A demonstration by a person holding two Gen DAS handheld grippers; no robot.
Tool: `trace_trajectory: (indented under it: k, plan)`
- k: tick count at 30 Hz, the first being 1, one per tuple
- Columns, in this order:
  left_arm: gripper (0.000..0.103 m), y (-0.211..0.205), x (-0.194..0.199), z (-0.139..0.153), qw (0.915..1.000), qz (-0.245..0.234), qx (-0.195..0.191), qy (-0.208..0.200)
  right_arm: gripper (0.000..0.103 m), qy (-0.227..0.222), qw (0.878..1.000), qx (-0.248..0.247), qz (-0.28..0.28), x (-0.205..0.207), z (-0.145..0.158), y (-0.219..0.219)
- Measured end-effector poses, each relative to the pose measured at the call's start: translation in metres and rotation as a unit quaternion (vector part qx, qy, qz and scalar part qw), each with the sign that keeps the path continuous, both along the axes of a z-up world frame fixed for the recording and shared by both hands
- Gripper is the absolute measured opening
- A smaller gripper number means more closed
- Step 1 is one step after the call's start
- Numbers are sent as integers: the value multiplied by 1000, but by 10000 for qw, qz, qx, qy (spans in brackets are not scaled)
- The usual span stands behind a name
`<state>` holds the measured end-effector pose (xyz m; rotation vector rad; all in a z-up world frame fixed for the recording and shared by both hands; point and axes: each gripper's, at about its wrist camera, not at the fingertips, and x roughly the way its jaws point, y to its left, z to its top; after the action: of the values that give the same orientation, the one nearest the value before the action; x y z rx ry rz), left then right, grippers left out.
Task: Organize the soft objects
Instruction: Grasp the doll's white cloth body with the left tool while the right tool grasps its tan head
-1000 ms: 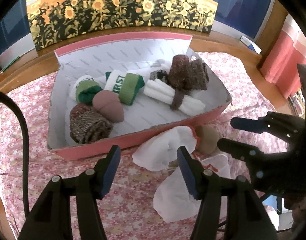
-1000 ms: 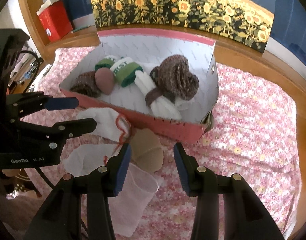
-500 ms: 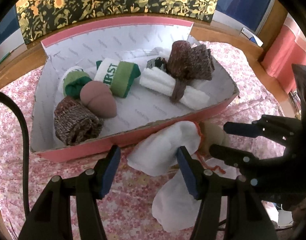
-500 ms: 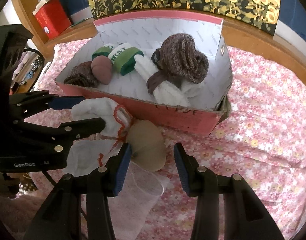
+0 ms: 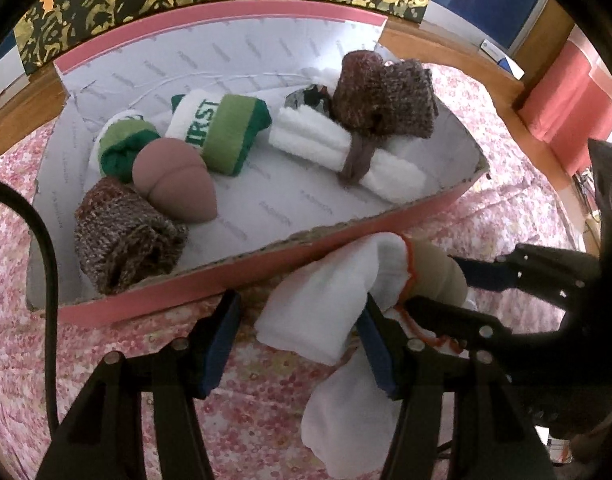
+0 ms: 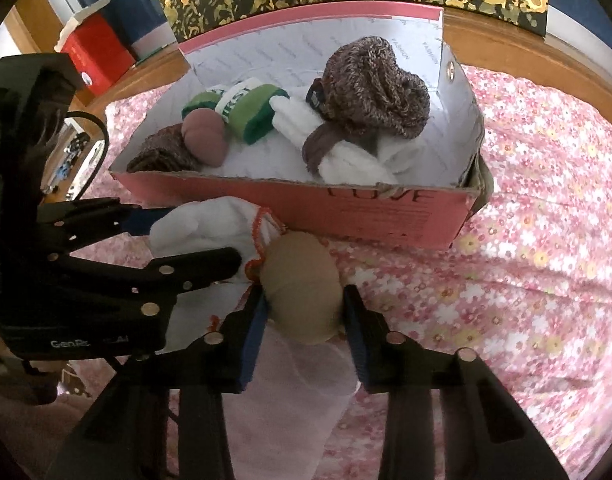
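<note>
A white sock (image 5: 318,304) with an orange-edged cuff lies bunched on the flowered cloth, just in front of the pink box (image 5: 166,292). My left gripper (image 5: 296,344) straddles it with jaws closing. The right pad touches the sock and the left pad stands clear. A beige sock ball (image 6: 302,292) rests beside the cuff. My right gripper (image 6: 304,320) is closing on it, both blue pads against its sides. In the right wrist view the left gripper (image 6: 190,236) comes in from the left over the white sock (image 6: 202,224). The left wrist view shows the right gripper (image 5: 438,286) around the beige ball (image 5: 438,272).
The pink box (image 6: 366,216) holds several rolled socks: green-and-white (image 5: 222,132), brown knit (image 5: 122,236), a pink ball (image 5: 174,176) and a tied white roll (image 5: 346,152). A flat white sock (image 5: 346,412) lies under the grippers. The flowered cloth (image 6: 506,280) stretches right.
Both grippers have come down toward the socks in front of the box. Their jaws have narrowed, the left around the white sock, the right onto the beige ball.
</note>
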<state>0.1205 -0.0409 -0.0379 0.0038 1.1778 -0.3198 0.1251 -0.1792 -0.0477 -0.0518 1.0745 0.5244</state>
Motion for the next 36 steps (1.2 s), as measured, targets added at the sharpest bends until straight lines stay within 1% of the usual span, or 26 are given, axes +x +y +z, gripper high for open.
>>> trace_trajectory:
  k: [5, 6, 8, 17, 20, 32, 36]
  plan:
    - [36, -4, 1, 1, 9998, -124, -131, -10, 35, -158, 9998, -38, -85, -10, 5, 3]
    - [33, -4, 0, 2, 9998, -142, -141, -28, 35, -182, 9998, -45, -92, -12, 6, 4]
    - [32, -5, 0, 3, 9996, -160, -221, -22, 35, -226, 9997, -57, -119, -14, 9, 4]
    - [31, -1, -16, 19, 9989, -212, -352, -222, 35, -356, 9992, -53, -179, -24, 22, -4]
    - [31, 0, -20, 23, 9988, -221, -341, -271, 35, -402, 9990, -32, -176, -29, 27, -7]
    - [31, 12, -37, 35, 9982, -123, -406, -417, 35, -525, 9985, 65, -172, -46, 42, -6]
    - [31, 18, -42, 43, 9977, -60, -424, -524, 35, -588, 9980, 137, -159, -50, 49, -4]
